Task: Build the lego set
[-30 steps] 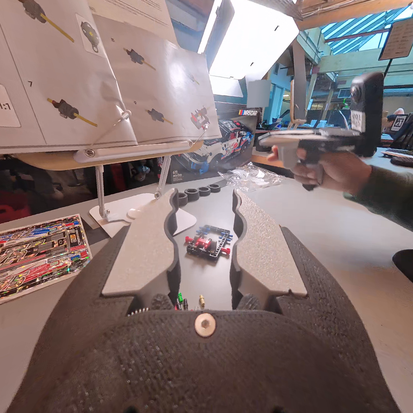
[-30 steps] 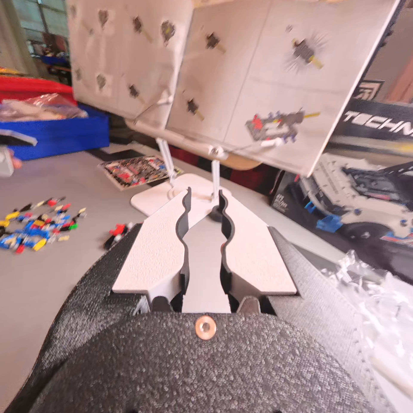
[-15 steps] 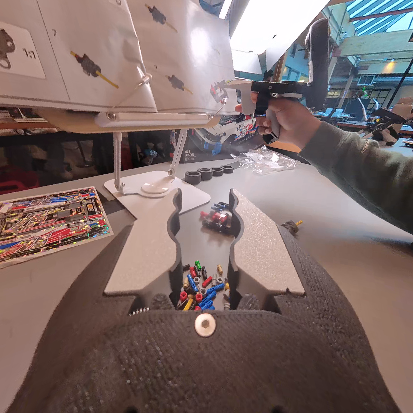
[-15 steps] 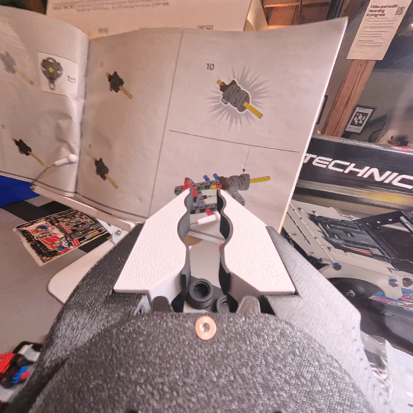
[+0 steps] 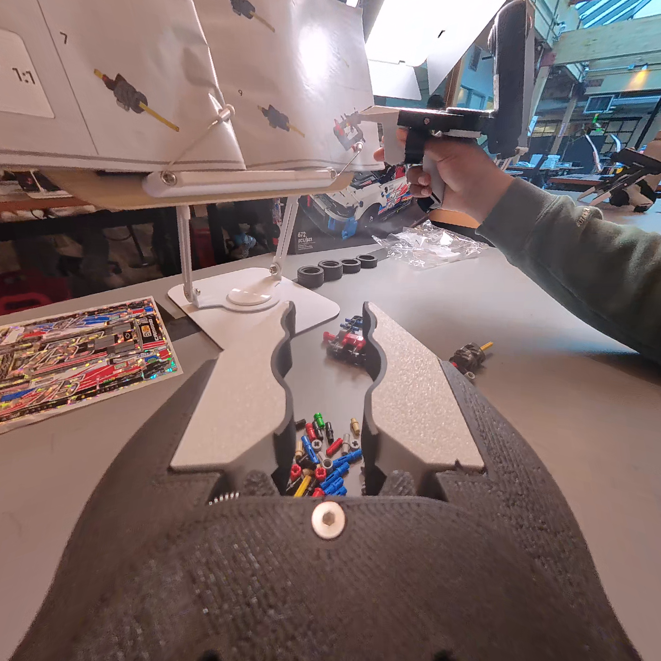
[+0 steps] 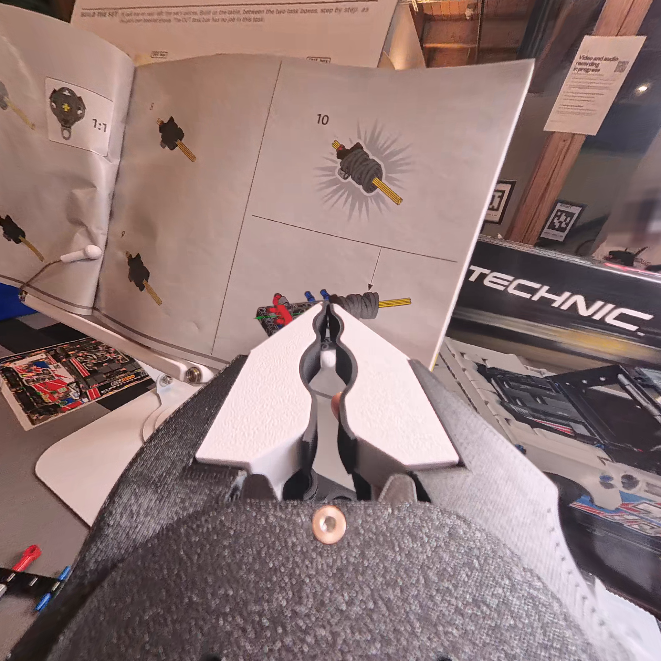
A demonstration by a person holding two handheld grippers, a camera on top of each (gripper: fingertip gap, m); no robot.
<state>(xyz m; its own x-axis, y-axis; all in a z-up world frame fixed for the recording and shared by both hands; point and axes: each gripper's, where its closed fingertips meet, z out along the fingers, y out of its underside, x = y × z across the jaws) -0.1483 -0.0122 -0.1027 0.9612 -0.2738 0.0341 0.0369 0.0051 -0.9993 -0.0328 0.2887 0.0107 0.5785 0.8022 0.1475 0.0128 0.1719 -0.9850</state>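
My left gripper (image 5: 329,311) is open and empty, low over the grey table (image 5: 483,411). A small black, red and blue lego assembly (image 5: 345,343) lies on the table just past its fingertips, close to the right finger and not touched. A pile of loose coloured pins (image 5: 322,458) lies between the fingers near the palm. A dark gear piece on a yellow axle (image 5: 468,354) lies to the right. My right gripper (image 6: 327,304) is shut, its tips against the lower drawing on the open instruction booklet (image 6: 357,179). The left wrist view shows it (image 5: 365,113) raised at the booklet's right page, held by a hand.
The booklet stands on a white stand with a flat base (image 5: 250,307). Several black tyres (image 5: 336,268) sit in a row behind it. A sticker sheet (image 5: 78,357) lies at left. Clear plastic bags (image 5: 429,243) and the set's box (image 6: 554,304) are at the back right. The gap from one gripper's tips to the other's is roughly 35 cm.
My right gripper rose from the table to the booklet page and its jaws went from partly open to shut. My left gripper drew back, narrowed a little, and the pin pile came into view.
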